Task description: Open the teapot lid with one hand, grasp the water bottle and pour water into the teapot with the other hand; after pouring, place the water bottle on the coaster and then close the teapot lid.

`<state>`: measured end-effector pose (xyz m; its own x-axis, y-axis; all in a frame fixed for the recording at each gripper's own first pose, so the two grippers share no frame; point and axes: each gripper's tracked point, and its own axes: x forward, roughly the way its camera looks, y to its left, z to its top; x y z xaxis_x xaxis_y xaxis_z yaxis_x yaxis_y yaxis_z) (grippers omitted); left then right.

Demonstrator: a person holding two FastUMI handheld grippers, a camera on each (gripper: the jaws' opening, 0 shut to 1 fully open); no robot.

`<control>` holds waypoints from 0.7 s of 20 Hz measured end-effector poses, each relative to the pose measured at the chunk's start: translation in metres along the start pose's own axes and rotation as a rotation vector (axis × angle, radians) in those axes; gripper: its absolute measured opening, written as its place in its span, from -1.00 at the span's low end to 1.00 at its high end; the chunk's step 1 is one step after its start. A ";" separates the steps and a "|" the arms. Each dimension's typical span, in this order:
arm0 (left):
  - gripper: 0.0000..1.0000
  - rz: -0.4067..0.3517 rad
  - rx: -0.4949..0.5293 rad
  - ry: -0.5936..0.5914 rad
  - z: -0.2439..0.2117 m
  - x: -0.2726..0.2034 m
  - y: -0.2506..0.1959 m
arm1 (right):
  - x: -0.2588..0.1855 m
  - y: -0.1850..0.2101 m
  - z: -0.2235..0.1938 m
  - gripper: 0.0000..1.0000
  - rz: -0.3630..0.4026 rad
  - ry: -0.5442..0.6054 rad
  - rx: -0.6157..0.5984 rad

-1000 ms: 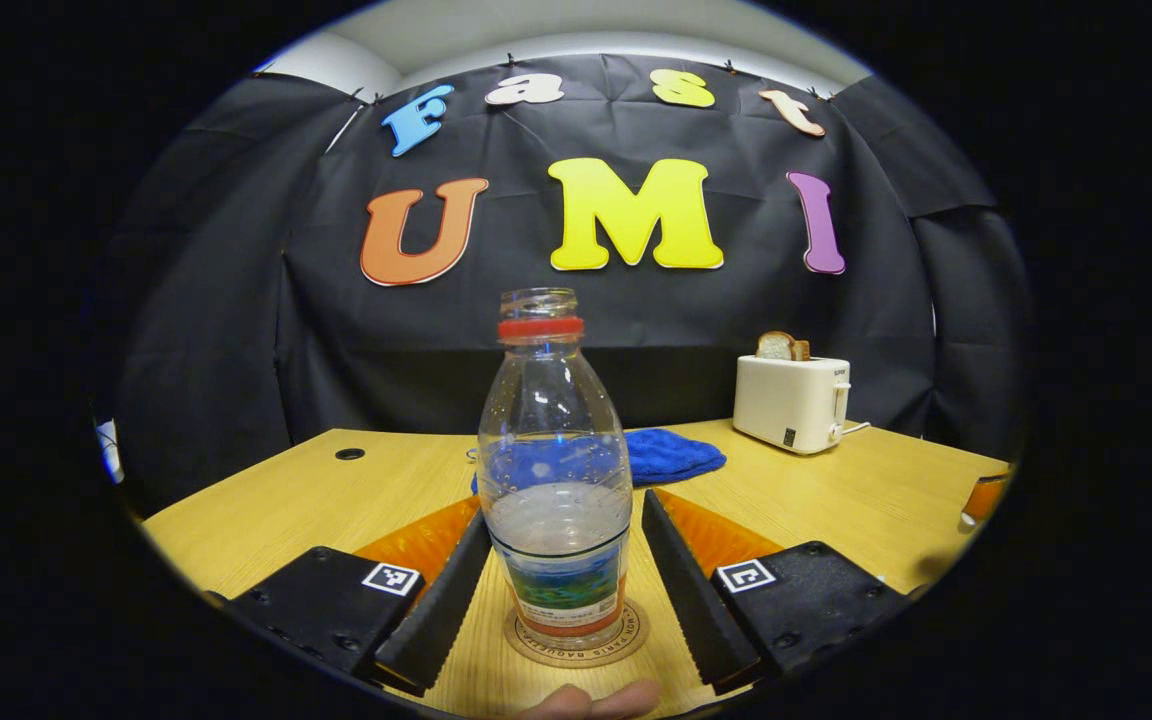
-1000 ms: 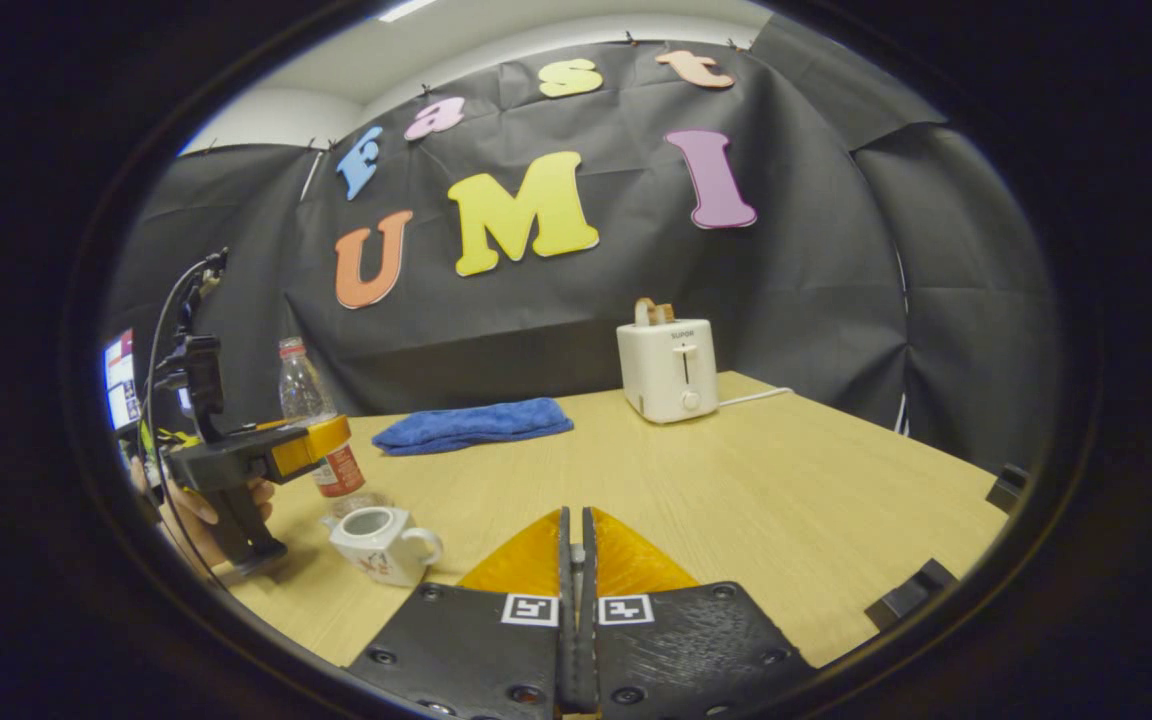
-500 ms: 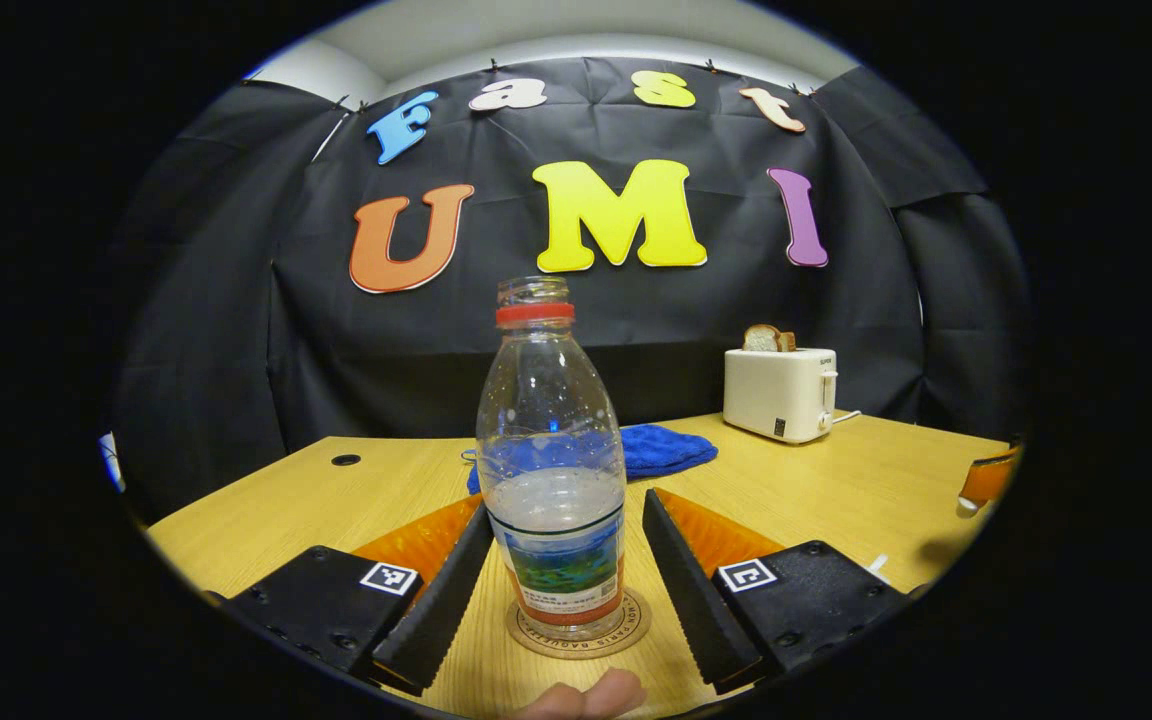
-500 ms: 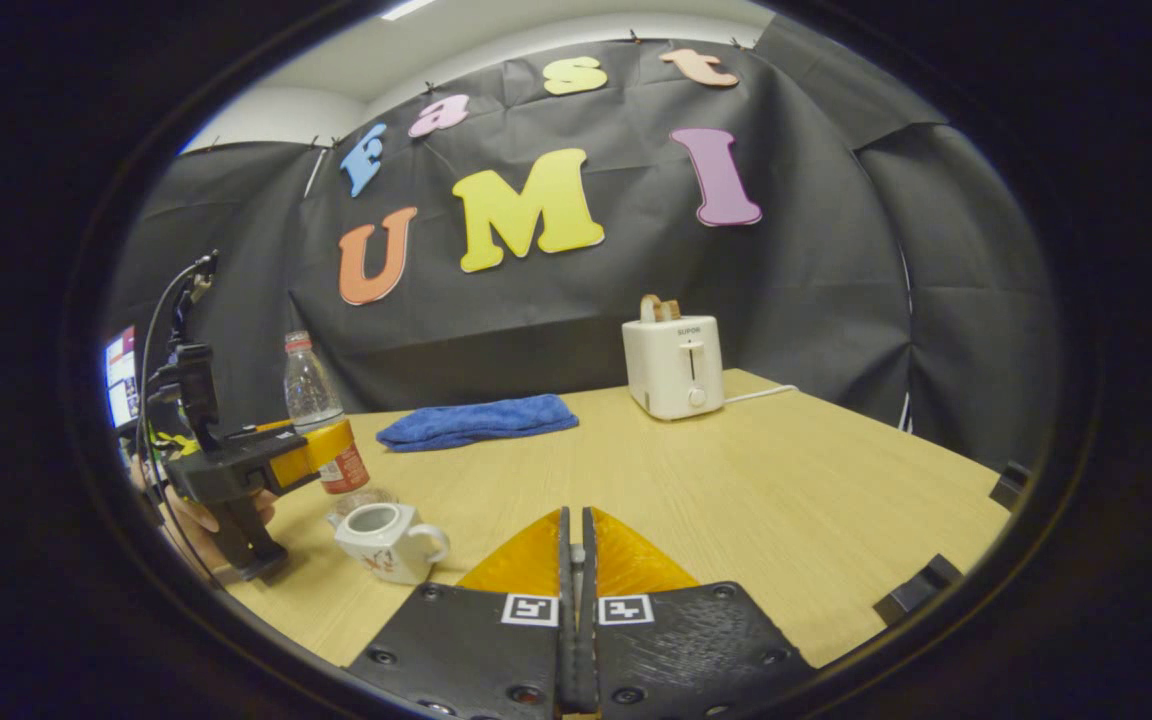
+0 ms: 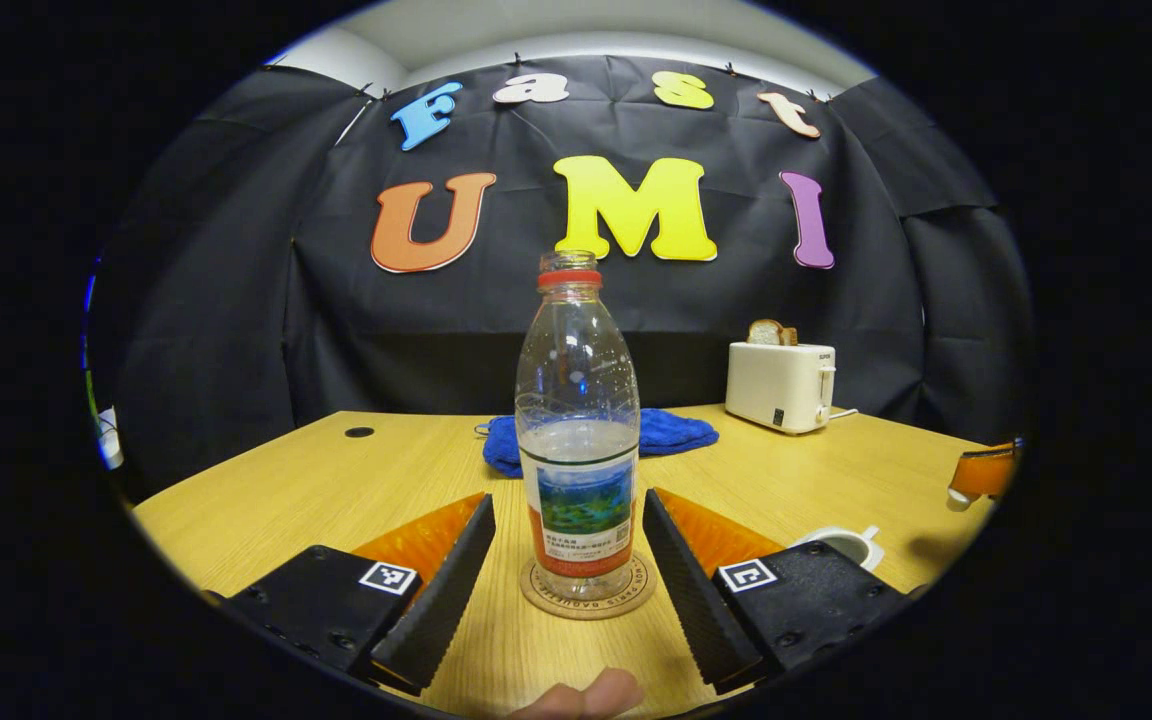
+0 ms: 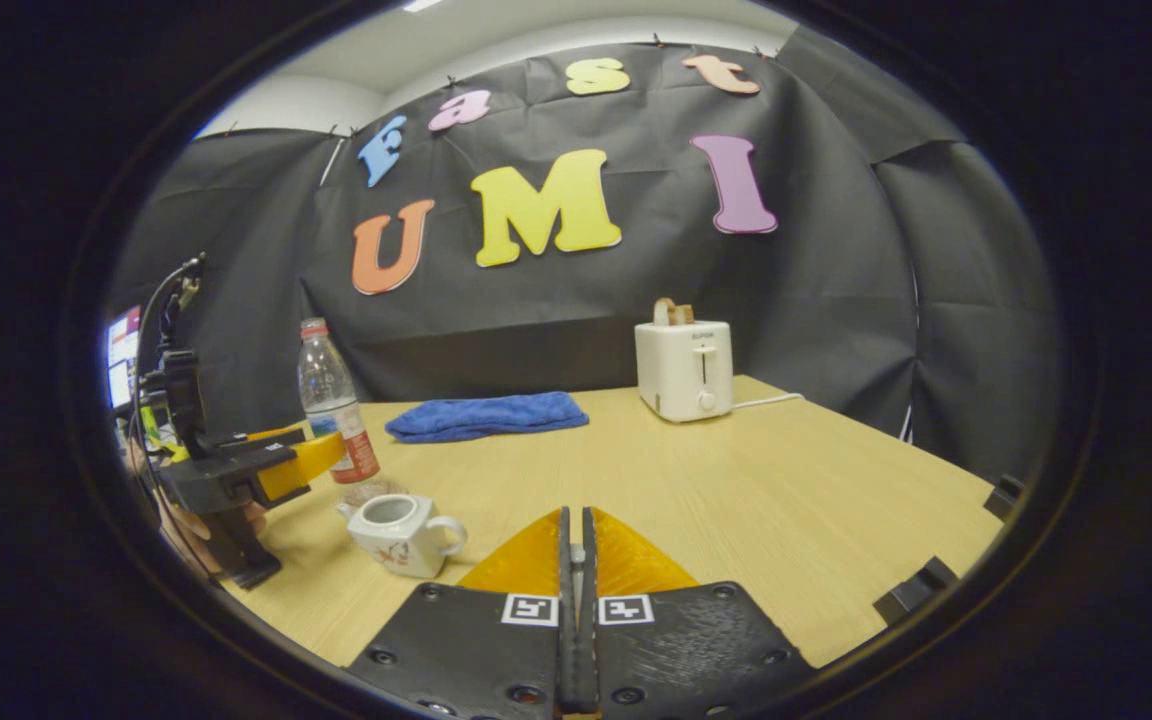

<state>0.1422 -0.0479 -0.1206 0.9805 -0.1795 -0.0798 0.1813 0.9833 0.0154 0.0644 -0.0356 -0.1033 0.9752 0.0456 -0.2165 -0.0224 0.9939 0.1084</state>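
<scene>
Standing upright on the round coaster (image 5: 588, 596), the water bottle (image 5: 577, 430) sits dead centre in the left gripper view, uncapped, partly filled with water. And look at the left gripper (image 5: 568, 530): its jaws are spread wide, one finger at seven o'clock of the bottle, the other at five o'clock, clear table showing on both sides, neither one touching the plastic. A fingertip (image 5: 596, 694) of the person pokes in at six o'clock.

Over at four o'clock from the bottle, the rim of the white teapot (image 5: 841, 546) peeks up behind the gripper body. Further back, a blue cloth (image 5: 671, 433) lies behind the bottle, and at two o'clock a white toaster (image 5: 779, 385) has bread sticking up.

Switching to the right gripper view: the right gripper (image 6: 576, 545) has its fingers pressed together; whether anything is pinched between them, I cannot tell. The teapot (image 6: 402, 533) stands lidless on the wooden table (image 6: 756, 480) at ten o'clock of those fingertips, mouth open to the ceiling. Just beyond it stands the bottle (image 6: 334, 403), with the left gripper (image 6: 321, 455) held beside it by a hand (image 6: 206, 520).
</scene>
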 end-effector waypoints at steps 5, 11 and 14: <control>0.87 0.074 0.066 -0.004 0.004 -0.036 0.014 | 0.000 0.011 0.013 -1.00 0.016 -0.015 -0.060; 0.87 0.071 0.028 -0.018 0.034 -0.076 0.005 | 0.010 0.025 0.028 -1.00 0.042 -0.014 -0.072; 0.87 0.066 0.025 -0.047 0.055 -0.091 0.007 | 0.018 0.048 0.026 -0.99 0.105 0.014 -0.060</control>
<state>0.0584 -0.0268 -0.0587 0.9928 -0.1159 -0.0313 0.1172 0.9921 0.0437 0.0870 0.0107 -0.0770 0.9637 0.1507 -0.2203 -0.1377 0.9878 0.0731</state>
